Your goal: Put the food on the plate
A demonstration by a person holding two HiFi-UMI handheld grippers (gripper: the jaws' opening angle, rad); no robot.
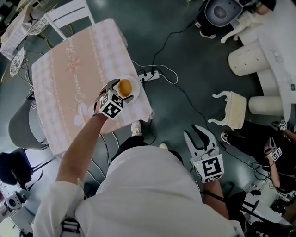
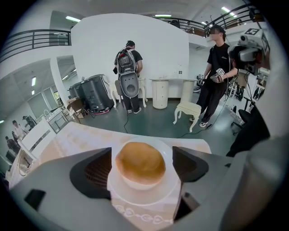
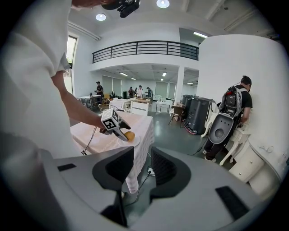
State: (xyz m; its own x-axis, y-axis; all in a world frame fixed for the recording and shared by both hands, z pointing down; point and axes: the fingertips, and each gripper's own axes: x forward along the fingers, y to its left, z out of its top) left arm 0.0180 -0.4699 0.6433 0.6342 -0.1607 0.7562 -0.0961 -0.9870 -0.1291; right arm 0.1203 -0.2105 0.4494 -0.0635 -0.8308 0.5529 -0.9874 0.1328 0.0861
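A round golden bun (image 1: pixel 124 86) sits on a small white plate (image 1: pixel 134 82) near the right-hand edge of the pink-clothed table (image 1: pixel 69 78). My left gripper (image 1: pixel 120 90) is open, with one jaw on each side of the bun. The left gripper view shows the bun (image 2: pixel 140 162) resting on the plate (image 2: pixel 140 197), with a thin gap at each jaw of the gripper (image 2: pixel 142 164). My right gripper (image 1: pixel 198 134) hangs over the floor, well to the right of the table. Its jaws (image 3: pixel 142 167) stand slightly apart and hold nothing. From there the bun (image 3: pixel 130 136) shows far off.
A white chair (image 1: pixel 69 14) stands behind the table and a grey one (image 1: pixel 21 125) to its left. A power strip with cables (image 1: pixel 149 75) lies on the floor by the table. A white stool (image 1: pixel 233 109), white cabinets (image 1: pixel 249 55) and a person (image 1: pixel 277 152) are to the right.
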